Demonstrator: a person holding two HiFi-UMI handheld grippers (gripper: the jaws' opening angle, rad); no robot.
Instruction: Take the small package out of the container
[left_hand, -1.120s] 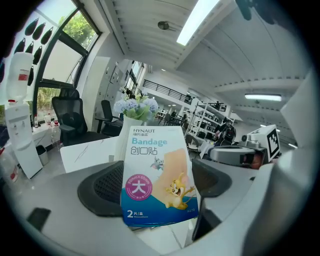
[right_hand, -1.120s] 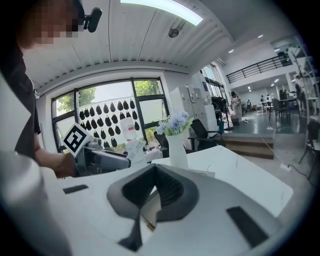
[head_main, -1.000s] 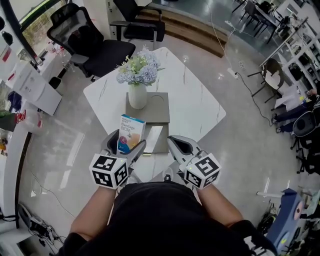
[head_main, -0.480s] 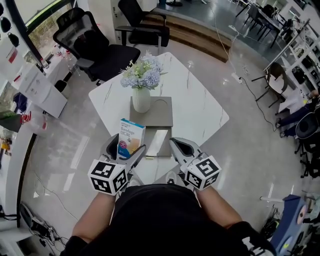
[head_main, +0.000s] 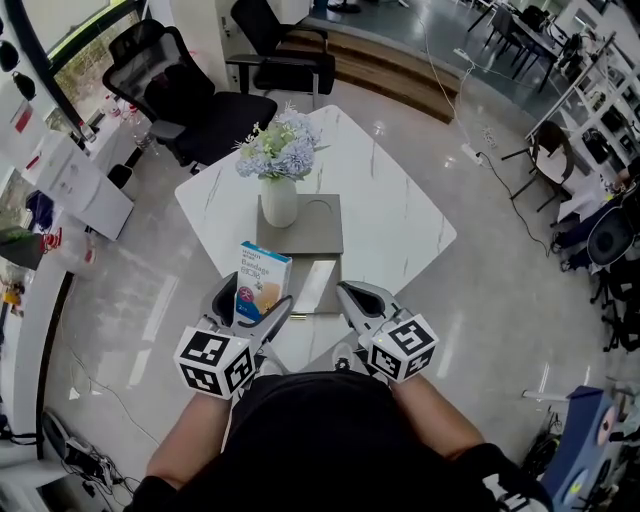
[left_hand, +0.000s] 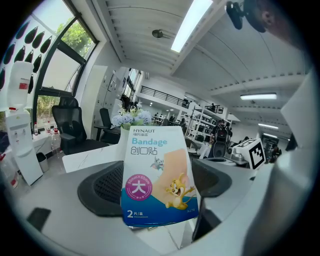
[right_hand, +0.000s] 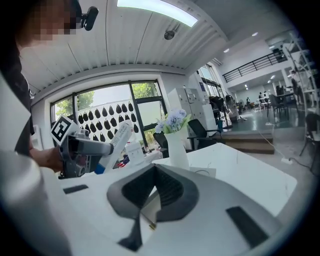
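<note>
The left gripper (head_main: 249, 303) is clamped on the small package (head_main: 263, 277), holding it upright on the person's side of the flower vase (head_main: 279, 200). Right of the package, the right gripper (head_main: 352, 296) has its jaws pressed together, empty.

Glossy marble table (head_main: 400, 210), cardboard package (head_main: 262, 278)

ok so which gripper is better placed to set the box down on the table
The left gripper: its jaws are clamped on the box, upright over the table. The right gripper is shut and empty.
</note>
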